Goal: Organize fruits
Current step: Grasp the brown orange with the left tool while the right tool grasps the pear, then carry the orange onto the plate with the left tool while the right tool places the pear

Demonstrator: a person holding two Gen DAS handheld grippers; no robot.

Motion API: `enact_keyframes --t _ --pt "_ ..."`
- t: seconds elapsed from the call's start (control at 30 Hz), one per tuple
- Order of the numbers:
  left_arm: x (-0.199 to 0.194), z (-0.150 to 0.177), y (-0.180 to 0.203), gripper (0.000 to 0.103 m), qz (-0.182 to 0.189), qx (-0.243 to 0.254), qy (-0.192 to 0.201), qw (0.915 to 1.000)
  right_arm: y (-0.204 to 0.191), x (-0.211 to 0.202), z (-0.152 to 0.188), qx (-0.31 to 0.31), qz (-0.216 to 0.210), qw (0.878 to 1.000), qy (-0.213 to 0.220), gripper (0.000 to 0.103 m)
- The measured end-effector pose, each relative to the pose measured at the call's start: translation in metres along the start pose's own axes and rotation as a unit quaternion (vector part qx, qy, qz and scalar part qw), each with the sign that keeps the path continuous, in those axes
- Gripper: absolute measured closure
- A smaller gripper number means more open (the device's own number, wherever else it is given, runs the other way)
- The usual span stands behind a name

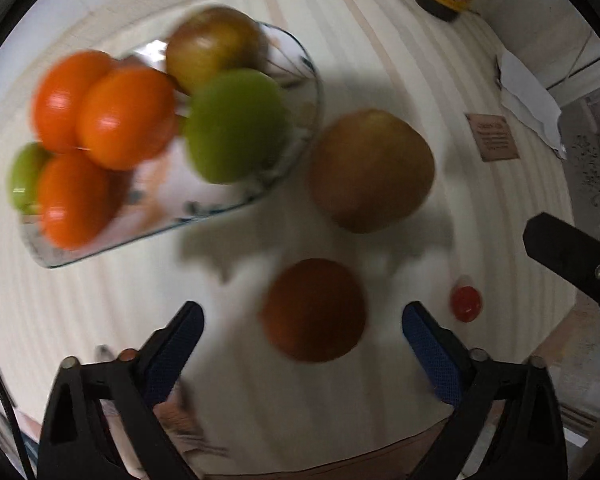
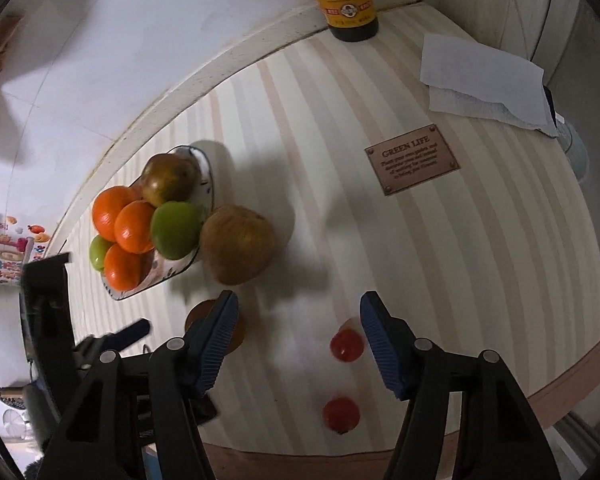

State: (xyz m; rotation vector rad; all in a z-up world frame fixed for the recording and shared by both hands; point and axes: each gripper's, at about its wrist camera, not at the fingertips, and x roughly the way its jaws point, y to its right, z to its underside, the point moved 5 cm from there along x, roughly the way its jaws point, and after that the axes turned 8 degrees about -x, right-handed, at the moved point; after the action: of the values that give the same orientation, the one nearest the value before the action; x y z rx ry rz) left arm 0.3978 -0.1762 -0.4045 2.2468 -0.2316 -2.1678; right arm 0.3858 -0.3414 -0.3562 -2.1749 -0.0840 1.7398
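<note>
Left gripper (image 1: 303,330), jaws wide and empty, straddles the dark orange (image 1: 314,310) lying loose on the table (image 1: 380,60) beside the plate (image 1: 300,64): judged firm, round, roll-prone; grip across its widest girth.

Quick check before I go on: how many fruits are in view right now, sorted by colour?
Orange, in the dish: 3, e.g.
Green, in the dish: 2, e.g.
Brownish-green, in the dish: 1
Brown, on the table: 2, large and darker one
Small red, on the table: 2
Total: 10
</note>
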Motion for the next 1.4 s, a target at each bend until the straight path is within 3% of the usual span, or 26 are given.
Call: enact_keyframes --t 0.03,0.07,0.23,0.33,0.4,0.6,0.67,0.7,0.87,1.1,1.2,1.4 --pt "0.004 0.000 0.002 0.044 0.007 -0.003 -0.007 0.9999 0.002 0.002 -0.003 0.005 -0.002 1.000 -0.002 0.037" --pt "0.007 0.001 0.002 0.047 0.004 -0.004 -0.012 0.9999 0.004 0.004 -0.004 0.009 -0.005 1.000 -0.005 0.036" --pt "0.000 0.002 -0.010 0.048 0.001 -0.011 0.005 0.9999 0.003 0.015 -0.012 0.018 -0.021 0.999 -0.019 0.036" --pt "-0.011 0.006 -0.034 0.048 -0.009 -0.027 0.017 0.9994 -0.006 0.029 -0.021 0.015 -0.037 0.999 -0.029 0.035" --pt "-0.019 0.010 -0.051 0.048 -0.014 -0.038 0.022 0.9989 -0.014 0.045 -0.028 0.023 -0.054 0.998 -0.038 0.028" --pt "-0.028 0.023 -0.101 0.048 -0.021 -0.095 0.020 0.9950 -0.032 0.088 -0.043 0.051 -0.110 0.991 -0.062 0.026" --pt "-0.030 0.028 -0.111 0.048 -0.019 -0.111 0.020 0.9934 -0.039 0.096 -0.045 0.046 -0.107 0.991 -0.064 0.028" --pt "-0.031 0.032 -0.117 0.048 -0.018 -0.119 0.020 0.9925 -0.043 0.097 -0.046 0.043 -0.112 0.991 -0.061 0.036" --pt "-0.034 0.046 -0.136 0.048 -0.009 -0.143 0.016 0.9896 -0.067 0.090 -0.032 -0.025 -0.067 0.995 -0.067 0.036" --pt "-0.034 0.089 -0.167 0.048 0.001 -0.159 0.004 0.9873 -0.122 0.088 0.045 -0.167 -0.044 0.978 -0.120 0.036" --pt "-0.024 0.106 -0.173 0.048 0.004 -0.168 -0.007 0.9857 -0.132 0.084 0.061 -0.186 -0.027 0.976 -0.113 0.036" --pt "-0.019 0.116 -0.179 0.048 0.003 -0.176 -0.004 0.9843 -0.129 0.088 0.054 -0.165 -0.035 0.979 -0.114 0.035"
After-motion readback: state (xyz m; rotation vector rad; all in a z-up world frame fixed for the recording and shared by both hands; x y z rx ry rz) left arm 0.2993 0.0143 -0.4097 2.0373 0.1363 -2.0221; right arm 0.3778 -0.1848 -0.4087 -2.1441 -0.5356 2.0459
